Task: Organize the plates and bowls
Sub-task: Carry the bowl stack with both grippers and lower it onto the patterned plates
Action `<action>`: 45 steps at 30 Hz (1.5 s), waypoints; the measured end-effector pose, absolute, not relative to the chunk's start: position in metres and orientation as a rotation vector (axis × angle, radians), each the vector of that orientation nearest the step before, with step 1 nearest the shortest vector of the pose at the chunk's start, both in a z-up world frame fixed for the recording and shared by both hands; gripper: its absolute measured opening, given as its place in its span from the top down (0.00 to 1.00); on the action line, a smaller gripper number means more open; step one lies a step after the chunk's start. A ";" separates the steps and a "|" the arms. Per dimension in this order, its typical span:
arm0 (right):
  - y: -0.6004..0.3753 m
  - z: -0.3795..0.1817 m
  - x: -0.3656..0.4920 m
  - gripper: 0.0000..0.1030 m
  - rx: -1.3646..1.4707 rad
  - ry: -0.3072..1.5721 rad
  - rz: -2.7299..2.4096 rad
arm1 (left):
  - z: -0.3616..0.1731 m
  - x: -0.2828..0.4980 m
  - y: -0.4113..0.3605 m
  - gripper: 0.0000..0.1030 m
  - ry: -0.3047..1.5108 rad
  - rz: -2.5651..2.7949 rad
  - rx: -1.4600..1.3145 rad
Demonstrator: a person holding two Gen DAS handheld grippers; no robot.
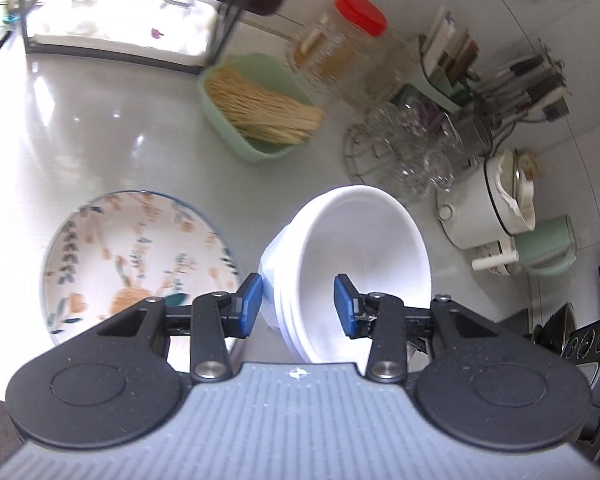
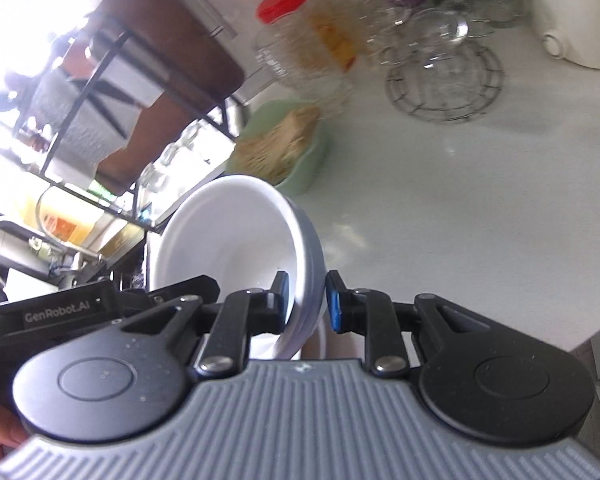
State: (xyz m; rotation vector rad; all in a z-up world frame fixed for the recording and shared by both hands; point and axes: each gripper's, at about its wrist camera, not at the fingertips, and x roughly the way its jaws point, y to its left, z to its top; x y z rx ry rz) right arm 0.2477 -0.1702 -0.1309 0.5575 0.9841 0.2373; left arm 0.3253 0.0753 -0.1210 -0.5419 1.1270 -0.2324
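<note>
A stack of white bowls (image 1: 352, 264) is tilted between the pads of my left gripper (image 1: 298, 306), which is shut on its rim wall, one pad outside and one inside. A floral plate (image 1: 136, 260) lies flat on the white counter to the left of the stack. In the right wrist view my right gripper (image 2: 306, 300) is shut on the rim of a white bowl (image 2: 236, 240), held tilted above the counter edge. The other gripper's black body (image 2: 60, 312) shows at the left.
A green tray of bamboo sticks (image 1: 260, 108), a red-lidded jar (image 1: 348, 48), glasses on a wire stand (image 1: 404, 148), a white cooker (image 1: 488, 204) and a green kettle (image 1: 548, 244) stand behind. A black rack (image 1: 120, 12) with glasses is at the back left.
</note>
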 end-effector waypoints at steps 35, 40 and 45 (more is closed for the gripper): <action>-0.043 -0.199 0.271 0.76 0.337 1.108 0.290 | -0.227 0.317 0.178 0.57 1.221 -0.185 -0.464; -0.041 -0.196 0.269 0.76 0.278 1.076 0.308 | -0.225 0.319 0.173 0.57 1.213 -0.175 -0.420; -0.044 -0.191 0.266 0.76 0.248 1.060 0.324 | -0.221 0.316 0.171 0.56 1.200 -0.139 -0.415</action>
